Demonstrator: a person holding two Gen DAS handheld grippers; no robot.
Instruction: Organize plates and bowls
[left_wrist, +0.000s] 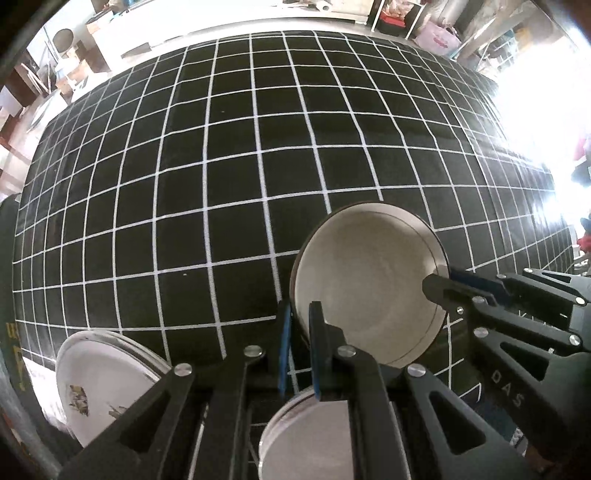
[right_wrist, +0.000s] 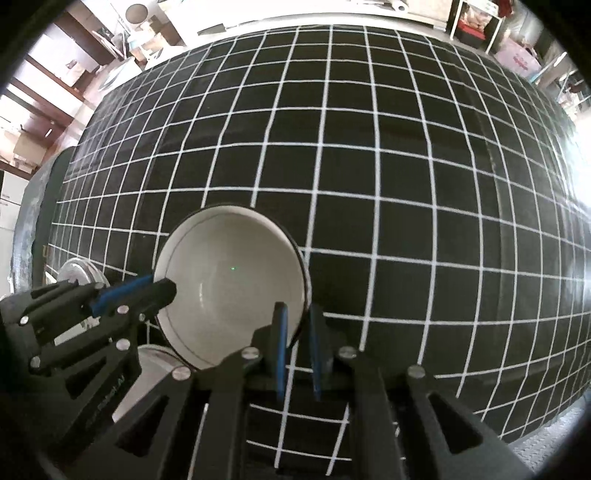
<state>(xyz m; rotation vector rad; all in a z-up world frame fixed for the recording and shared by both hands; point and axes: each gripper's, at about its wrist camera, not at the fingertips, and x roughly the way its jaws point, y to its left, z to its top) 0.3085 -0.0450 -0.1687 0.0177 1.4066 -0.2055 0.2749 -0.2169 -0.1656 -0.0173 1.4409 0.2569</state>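
In the left wrist view, the left gripper (left_wrist: 300, 325) pinches the near rim of the bowl (left_wrist: 365, 284), lifted above the table (left_wrist: 184, 184); plates (left_wrist: 99, 380) lie below. In the right wrist view, the right gripper (right_wrist: 297, 325) clamps the opposite rim. Keep both level and lower together.

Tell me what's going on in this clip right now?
Both handheld grippers are pinching opposite sides of the rim of one white round bowl with a thin dark rim line, held above the black tablecloth with a white grid. The left gripper and right gripper each clamp it. A white plate with printed figures and another pale plate lie below.
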